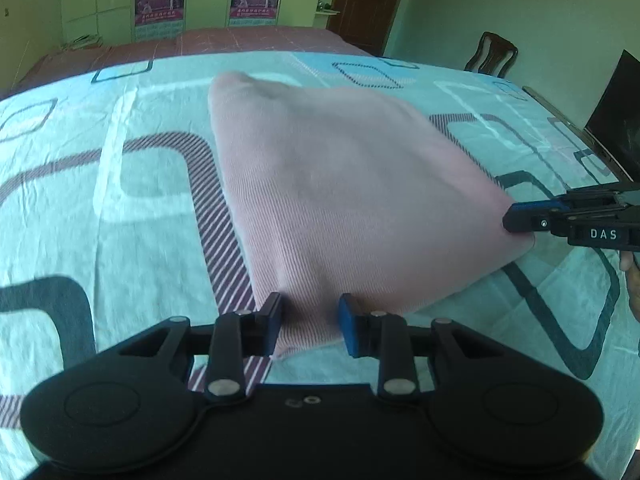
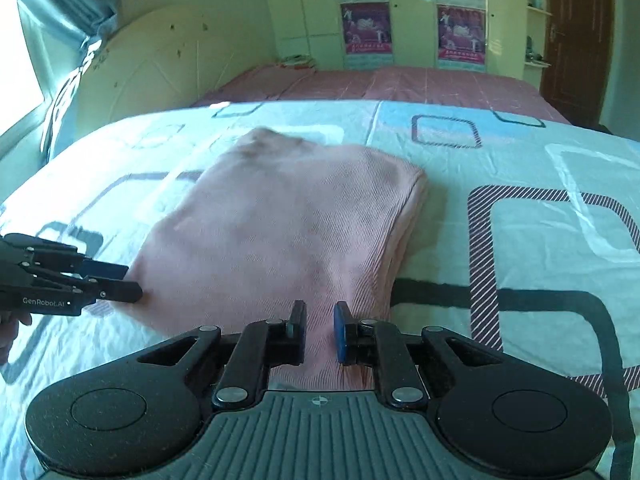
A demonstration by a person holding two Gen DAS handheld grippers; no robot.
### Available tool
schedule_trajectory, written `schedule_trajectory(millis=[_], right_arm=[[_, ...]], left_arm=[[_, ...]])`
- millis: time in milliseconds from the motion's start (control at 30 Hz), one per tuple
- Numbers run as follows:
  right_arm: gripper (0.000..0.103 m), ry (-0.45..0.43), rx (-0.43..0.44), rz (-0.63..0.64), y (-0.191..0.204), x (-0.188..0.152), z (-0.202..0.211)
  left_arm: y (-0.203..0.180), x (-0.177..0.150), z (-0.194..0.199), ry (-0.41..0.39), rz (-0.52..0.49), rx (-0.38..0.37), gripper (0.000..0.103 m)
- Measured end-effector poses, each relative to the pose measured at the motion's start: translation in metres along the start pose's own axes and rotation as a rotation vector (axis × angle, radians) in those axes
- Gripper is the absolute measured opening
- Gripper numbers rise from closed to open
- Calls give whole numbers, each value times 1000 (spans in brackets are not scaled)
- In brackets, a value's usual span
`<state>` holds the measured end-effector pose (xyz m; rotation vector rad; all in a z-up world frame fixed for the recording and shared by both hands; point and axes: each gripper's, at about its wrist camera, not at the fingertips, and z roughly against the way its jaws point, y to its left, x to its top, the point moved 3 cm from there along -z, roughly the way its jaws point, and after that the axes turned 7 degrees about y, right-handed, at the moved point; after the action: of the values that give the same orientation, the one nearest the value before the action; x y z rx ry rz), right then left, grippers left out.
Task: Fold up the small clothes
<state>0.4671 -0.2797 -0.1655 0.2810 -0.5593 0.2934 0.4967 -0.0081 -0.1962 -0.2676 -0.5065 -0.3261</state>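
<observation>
I see left gripper jaws, right gripper jaws both clamping pink garment corners on bed.

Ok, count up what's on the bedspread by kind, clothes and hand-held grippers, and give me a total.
Pink garment: 1
Hand-held grippers: 2, the left hand-held gripper and the right hand-held gripper, each shut on a near corner of the garment
Total: 3
</observation>
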Motion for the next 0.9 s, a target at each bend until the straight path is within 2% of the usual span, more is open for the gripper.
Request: schedule_trajectory(millis=[67,100,300,367,400,433,500,700,833,867,900], right_arm=[[14,57,-27,16,-1,-12,-13],[10,77,-43,32,-3,-21,-17],[9,95,-68,55,-1,-20,-22],[10,63,-57,31,-1,-18,-12],[10,41,-45,21,0,-17,-5],[10,22,-45,19,0,-15,1],[10,2,-56,16,1,-9,8],[10,-32,-67,-35,-3,10,4],[11,-57,-77,3,5,24,-4],[15,-61,-77,11,7,27,-7],[33,-66,-79,22,10,31,-9]], left_arm=[[0,-4,0,-14,8,4,29],[-1,-5,0,-15,3,8,29],[-4,-2,1,6,-19,25,30],[-4,0,9,-2,-5,34,35],[-5,2,13,-17,-1,53,45],[-5,4,17,-33,-5,69,60],[-6,9,22,-74,-25,107,79],[-6,30,17,-90,-37,132,79],[-8,44,9,-101,-46,142,79],[-7,48,7,-102,-41,144,79],[-6,52,4,-101,-37,143,79]])
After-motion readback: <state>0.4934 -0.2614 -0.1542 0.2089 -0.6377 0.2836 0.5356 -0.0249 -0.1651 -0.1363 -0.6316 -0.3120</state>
